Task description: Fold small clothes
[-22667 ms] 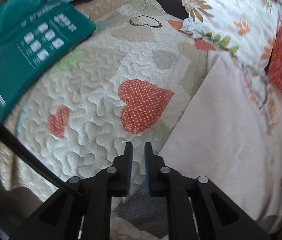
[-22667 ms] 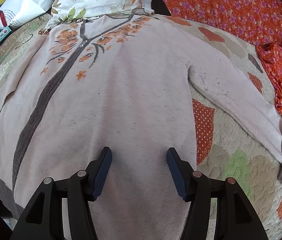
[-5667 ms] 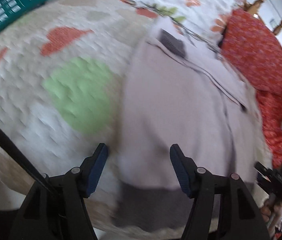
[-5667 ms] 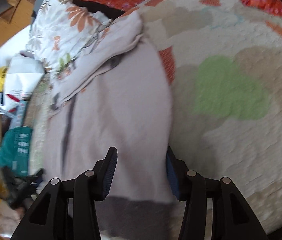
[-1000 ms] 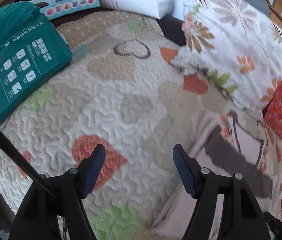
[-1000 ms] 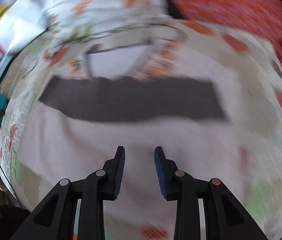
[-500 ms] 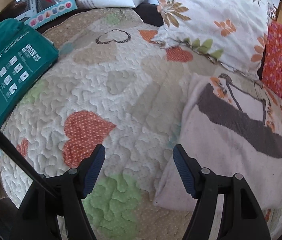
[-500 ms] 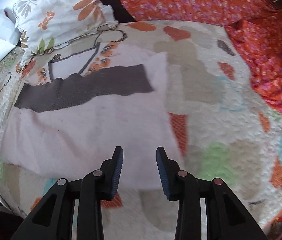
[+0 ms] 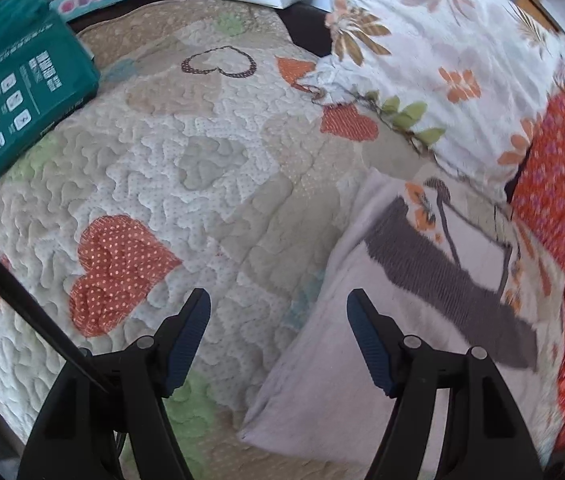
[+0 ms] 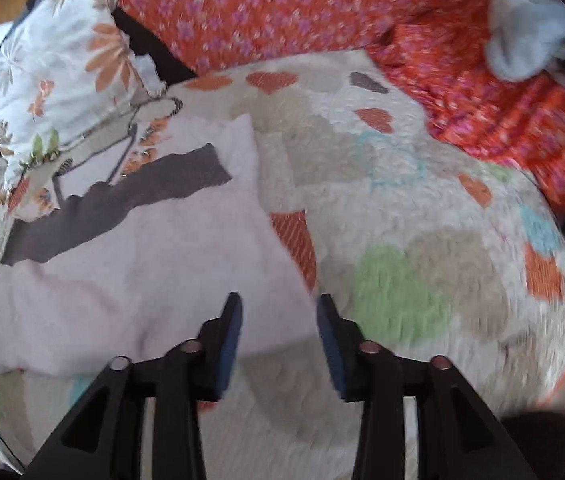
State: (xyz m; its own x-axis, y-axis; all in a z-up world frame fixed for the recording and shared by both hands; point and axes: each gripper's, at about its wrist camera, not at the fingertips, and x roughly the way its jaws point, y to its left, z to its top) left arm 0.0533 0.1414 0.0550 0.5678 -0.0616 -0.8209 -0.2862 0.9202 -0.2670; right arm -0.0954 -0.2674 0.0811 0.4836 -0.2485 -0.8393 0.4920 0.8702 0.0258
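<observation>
1. Though folded into a compact rectangle, with the grey hem band (image 9: pixel 450 280) turned up across the top, lies one pale pink sweater (image 10: pixel 154 272) on the heart-patterned quilt (image 9: pixel 186 184), upper edge just beside the floral pillow (image 9: pixel 442 48).
2. Judged near done: bottom half brought over, sleeves tucked out of sight; perhaps one more fold or a smoothing pass left.
3. Calls next for pinching the near right corner, which sits between the spread fingers of the right gripper (image 10: pixel 278 332), or the near left corner just ahead of the left gripper (image 9: pixel 278 332).
4. Two grippers counted, both released and gripping nothing, jaws parted, the left more widely.
5. Counted around it: one teal package (image 9: pixel 14 92) at the quilt's far left, one orange flowered cloth (image 10: pixel 282 4), one grey garment (image 10: pixel 538 28) lying on that cloth.
</observation>
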